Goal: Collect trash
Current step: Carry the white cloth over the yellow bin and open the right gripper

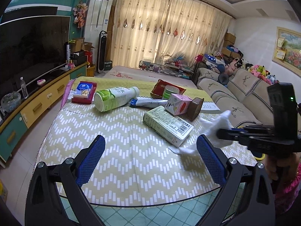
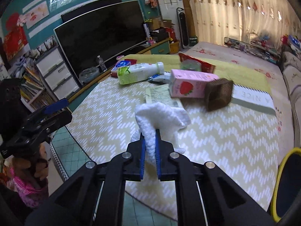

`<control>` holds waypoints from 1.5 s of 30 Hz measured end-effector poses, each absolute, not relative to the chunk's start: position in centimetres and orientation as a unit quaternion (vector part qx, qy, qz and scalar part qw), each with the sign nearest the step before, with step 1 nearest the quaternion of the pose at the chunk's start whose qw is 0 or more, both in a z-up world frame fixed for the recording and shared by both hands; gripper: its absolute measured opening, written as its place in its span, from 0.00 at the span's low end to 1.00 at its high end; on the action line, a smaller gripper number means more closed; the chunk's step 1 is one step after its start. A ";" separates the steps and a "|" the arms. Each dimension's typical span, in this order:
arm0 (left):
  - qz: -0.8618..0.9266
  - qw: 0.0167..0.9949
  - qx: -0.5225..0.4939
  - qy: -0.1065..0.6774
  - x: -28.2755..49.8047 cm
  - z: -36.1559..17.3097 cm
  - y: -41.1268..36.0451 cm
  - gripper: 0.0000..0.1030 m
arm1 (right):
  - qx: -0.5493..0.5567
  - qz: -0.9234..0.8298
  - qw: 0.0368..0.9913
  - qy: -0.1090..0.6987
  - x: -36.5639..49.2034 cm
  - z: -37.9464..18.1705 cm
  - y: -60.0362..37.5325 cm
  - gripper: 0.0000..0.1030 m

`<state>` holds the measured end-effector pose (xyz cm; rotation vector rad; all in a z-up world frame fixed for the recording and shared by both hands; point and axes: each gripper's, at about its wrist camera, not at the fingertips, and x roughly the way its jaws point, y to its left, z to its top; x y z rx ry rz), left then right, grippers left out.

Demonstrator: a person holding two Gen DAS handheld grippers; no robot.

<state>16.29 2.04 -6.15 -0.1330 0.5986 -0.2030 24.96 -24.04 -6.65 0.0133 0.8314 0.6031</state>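
Right wrist view: the right gripper point(image 2: 150, 143) has its jaws clamped on a white tissue point(image 2: 160, 116) above the desk's point(image 2: 225, 131) near edge. Its loose folds could slip free mid-carry. The left gripper point(image 1: 150, 150) hangs open, empty.

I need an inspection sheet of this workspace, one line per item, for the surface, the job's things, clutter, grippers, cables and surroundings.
Surface: table under a zigzag cloth.
Job's things: white tissue lifted off the cloth; bottle on its side; green box lying flat; pink carton resting on that box; brown cup tipped over.
Clutter: red tray at the far left edge.
Grippers: left gripper open, empty; right gripper shut on the tissue.
Cables: nothing seen.
Surroundings: TV left, sofa right, curtains behind, yellow-rimmed bin at the table's right.
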 end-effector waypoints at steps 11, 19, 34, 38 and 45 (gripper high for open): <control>-0.109 0.945 -0.051 0.305 16.8 -6.6 0.1 0.93 | 0.051 0.273 0.889 0.364 21.4 -4.2 -29.4 0.09; -0.119 0.942 -0.043 0.310 17.2 -6.7 -1.2 0.93 | 0.098 0.144 0.928 0.329 20.6 -3.0 -38.3 0.09; -0.142 0.932 -0.021 0.333 18.9 -7.6 -4.8 0.93 | 0.178 -0.107 0.921 0.328 21.2 -8.6 -53.6 0.11; -0.145 0.929 -0.014 0.340 19.5 -7.9 -5.7 0.93 | 0.198 -0.128 0.910 0.342 22.1 -11.0 -55.8 0.25; -0.156 0.923 -0.006 0.351 20.8 -8.4 -6.9 0.93 | 0.209 -0.129 0.907 0.341 22.3 -11.9 -56.4 0.40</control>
